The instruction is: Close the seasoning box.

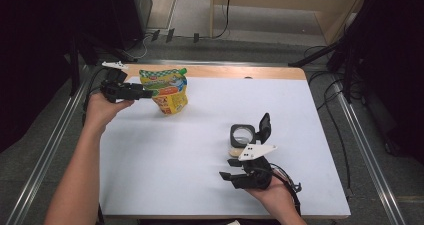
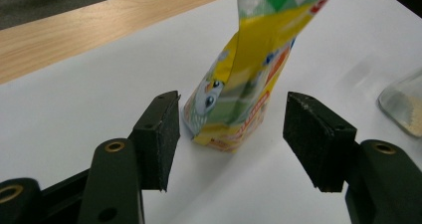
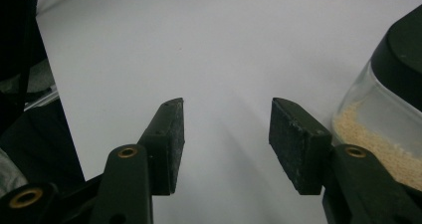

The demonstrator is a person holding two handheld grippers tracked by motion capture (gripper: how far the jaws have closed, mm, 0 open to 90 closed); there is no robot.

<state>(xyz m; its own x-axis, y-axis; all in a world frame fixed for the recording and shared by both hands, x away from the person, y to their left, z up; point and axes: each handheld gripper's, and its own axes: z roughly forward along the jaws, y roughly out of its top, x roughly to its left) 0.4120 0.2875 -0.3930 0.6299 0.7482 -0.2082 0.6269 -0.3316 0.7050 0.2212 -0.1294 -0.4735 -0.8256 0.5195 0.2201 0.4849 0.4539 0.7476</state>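
Beside yellow-green pouch (image 2: 239, 84), printing unreadable: left claw (image 2: 231, 134) open, empty; right claw (image 3: 226, 144) likewise.

The yellow-green pouch (image 2: 249, 74) is glossy printed plastic film, creased. The jar (image 3: 383, 134) is clear glass with a matt black plastic lid. The white table cover (image 1: 200, 150) looks smooth and matt over a pale wood table edge (image 1: 225, 72).

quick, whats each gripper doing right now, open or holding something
Left gripper: open, holding nothing; the yellow pouch stands just beyond its pads.
Right gripper: open, holding nothing; the glass jar sits beside it.
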